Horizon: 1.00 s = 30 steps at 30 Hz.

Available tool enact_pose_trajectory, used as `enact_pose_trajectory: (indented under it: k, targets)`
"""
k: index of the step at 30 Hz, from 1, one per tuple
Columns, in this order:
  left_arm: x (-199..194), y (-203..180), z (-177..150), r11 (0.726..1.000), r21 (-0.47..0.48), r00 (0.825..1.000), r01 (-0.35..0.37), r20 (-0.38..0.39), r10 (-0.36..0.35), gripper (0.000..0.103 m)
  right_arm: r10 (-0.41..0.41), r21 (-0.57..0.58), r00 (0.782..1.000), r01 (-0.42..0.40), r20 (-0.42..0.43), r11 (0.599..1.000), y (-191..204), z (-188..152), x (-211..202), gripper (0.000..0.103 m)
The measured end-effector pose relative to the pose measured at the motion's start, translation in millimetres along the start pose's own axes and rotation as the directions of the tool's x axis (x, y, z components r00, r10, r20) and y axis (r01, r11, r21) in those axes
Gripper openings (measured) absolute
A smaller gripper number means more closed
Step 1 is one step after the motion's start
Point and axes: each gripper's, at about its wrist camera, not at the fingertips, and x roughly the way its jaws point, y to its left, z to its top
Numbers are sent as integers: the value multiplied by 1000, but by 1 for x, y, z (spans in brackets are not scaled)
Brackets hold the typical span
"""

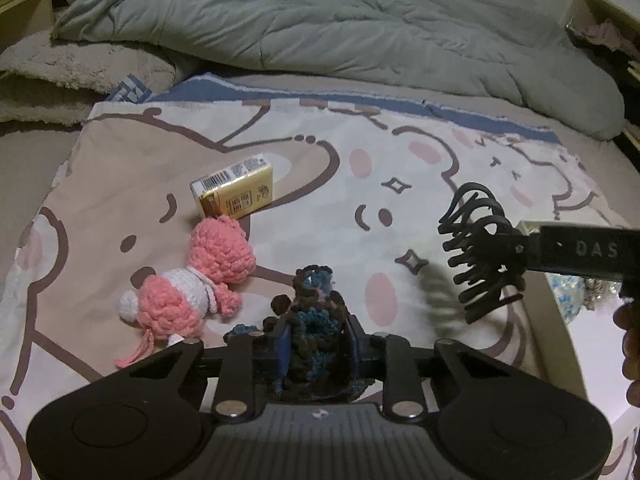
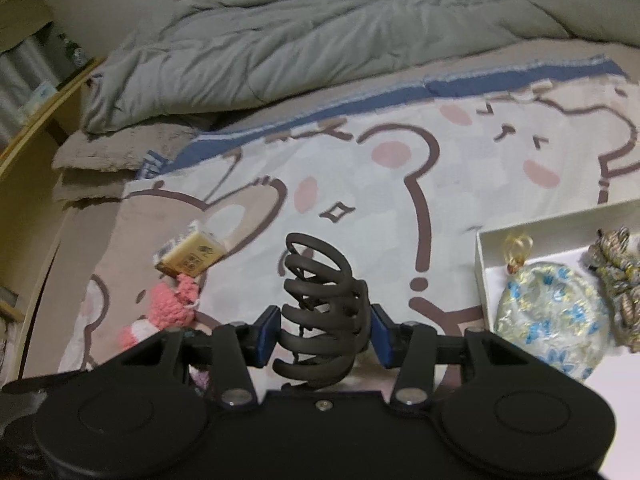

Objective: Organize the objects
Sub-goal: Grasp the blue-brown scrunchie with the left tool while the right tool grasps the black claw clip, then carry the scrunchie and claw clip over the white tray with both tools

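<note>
My left gripper (image 1: 318, 344) is shut on a brown and blue crocheted piece (image 1: 316, 304), which stands up between its blue pads just above the bear-print sheet. My right gripper (image 2: 326, 332) is shut on a black hair claw clip (image 2: 320, 296). In the left wrist view that claw clip (image 1: 480, 264) hangs at the right, above the sheet and beside the white box (image 1: 554, 320). A pink and white crocheted doll (image 1: 200, 280) lies left of the left gripper. It touches a small gold carton (image 1: 236, 192) behind it.
The white box (image 2: 486, 256) at the right holds a floral pouch (image 2: 552, 316) and a braided gold piece (image 2: 620, 280). A rumpled grey duvet (image 1: 320, 24) covers the back of the bed. A wooden frame (image 2: 36, 136) runs along the left. A person's hand (image 1: 630, 344) shows at the right edge.
</note>
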Motion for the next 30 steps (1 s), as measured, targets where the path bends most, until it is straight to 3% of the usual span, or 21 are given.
enact_pose_trajectory:
  k: [5, 30]
  targets:
    - [-21, 0, 1, 1000, -26, 999, 13, 46, -12, 16, 18, -42, 999, -17, 35, 999, 7, -2, -27, 49]
    - [-94, -40, -9, 997, 1, 976, 77, 207, -75, 15, 39, -148, 992, -21, 121, 989, 3, -23, -111, 49]
